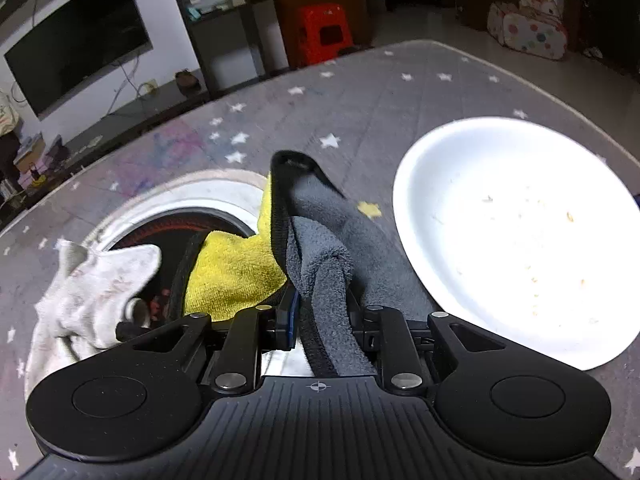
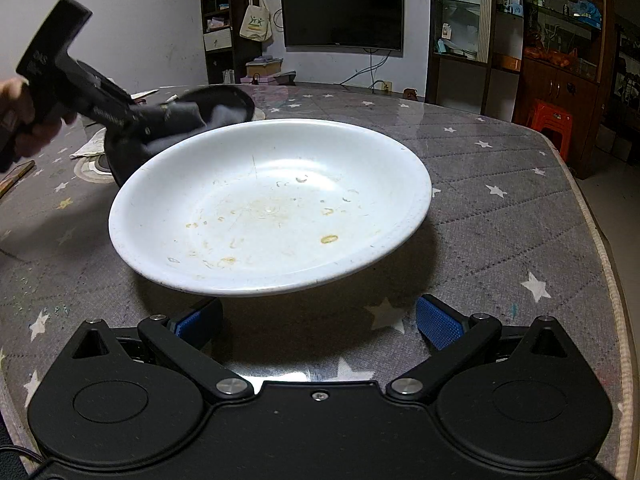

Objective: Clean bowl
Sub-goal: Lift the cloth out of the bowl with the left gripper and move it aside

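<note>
Nearest, our right gripper (image 2: 318, 322) stands wide open, its ribbed blue pads empty. Just beyond, the shallow white glazed bowl (image 2: 272, 204), flecked with yellowish residue, sits on the quilted star-print table (image 2: 500, 216). Farther, our left gripper (image 1: 320, 312) pinches a fleecy grey-and-yellow cloth (image 1: 320, 256).

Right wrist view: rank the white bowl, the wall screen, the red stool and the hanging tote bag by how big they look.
1. white bowl, largest, though nearest the camera.
2. wall screen.
3. red stool and tote bag look alike; I won't rank them.
</note>
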`<action>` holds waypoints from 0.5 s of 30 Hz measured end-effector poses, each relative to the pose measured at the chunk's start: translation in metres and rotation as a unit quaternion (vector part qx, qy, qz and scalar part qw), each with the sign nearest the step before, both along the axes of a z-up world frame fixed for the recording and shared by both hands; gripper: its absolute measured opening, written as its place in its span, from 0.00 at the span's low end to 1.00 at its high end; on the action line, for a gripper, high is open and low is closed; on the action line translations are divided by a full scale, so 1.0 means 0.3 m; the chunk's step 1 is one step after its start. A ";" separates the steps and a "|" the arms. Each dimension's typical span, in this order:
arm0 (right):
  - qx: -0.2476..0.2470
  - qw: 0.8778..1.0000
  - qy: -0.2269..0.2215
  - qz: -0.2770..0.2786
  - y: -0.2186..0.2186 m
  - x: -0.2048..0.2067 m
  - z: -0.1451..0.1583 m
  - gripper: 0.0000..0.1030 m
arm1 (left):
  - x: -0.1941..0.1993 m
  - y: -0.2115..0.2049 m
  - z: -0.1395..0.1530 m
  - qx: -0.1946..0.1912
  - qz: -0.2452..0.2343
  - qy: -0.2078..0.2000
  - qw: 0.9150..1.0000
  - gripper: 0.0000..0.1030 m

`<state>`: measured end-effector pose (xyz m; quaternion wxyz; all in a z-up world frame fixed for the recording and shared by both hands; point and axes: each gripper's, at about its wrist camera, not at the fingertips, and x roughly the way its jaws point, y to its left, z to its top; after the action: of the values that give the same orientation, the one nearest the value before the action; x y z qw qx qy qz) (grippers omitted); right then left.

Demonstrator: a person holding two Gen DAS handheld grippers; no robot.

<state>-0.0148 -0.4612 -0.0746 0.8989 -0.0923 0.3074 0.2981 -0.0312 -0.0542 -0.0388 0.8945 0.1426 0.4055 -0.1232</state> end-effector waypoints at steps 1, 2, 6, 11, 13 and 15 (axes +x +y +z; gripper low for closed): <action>0.000 1.000 0.000 0.000 0.000 0.000 0.000 1.00 | 0.005 0.000 -0.015 -0.002 -0.001 0.005 1.000 0.21; 0.000 1.000 0.000 0.000 0.000 -0.001 0.001 1.00 | 0.008 0.001 -0.028 -0.004 -0.002 0.007 1.000 0.21; 0.000 1.000 0.000 0.000 0.001 -0.001 0.000 1.00 | -0.005 0.001 -0.049 -0.006 -0.005 -0.010 1.000 0.22; 0.000 1.000 0.000 0.000 0.002 -0.001 0.001 1.00 | -0.018 0.000 -0.053 -0.019 0.002 -0.019 1.000 0.23; 0.000 1.000 0.000 0.000 0.002 -0.001 0.001 1.00 | -0.020 -0.005 -0.053 -0.019 0.004 -0.023 1.000 0.24; 0.000 1.000 0.000 0.000 0.003 -0.002 0.001 1.00 | -0.023 -0.009 -0.053 -0.017 0.005 -0.027 0.999 0.25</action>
<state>-0.0152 -0.4604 -0.0743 0.8990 -0.0925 0.3074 0.2980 -0.0382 -0.0570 -0.0546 0.9079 0.1286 0.3798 -0.1221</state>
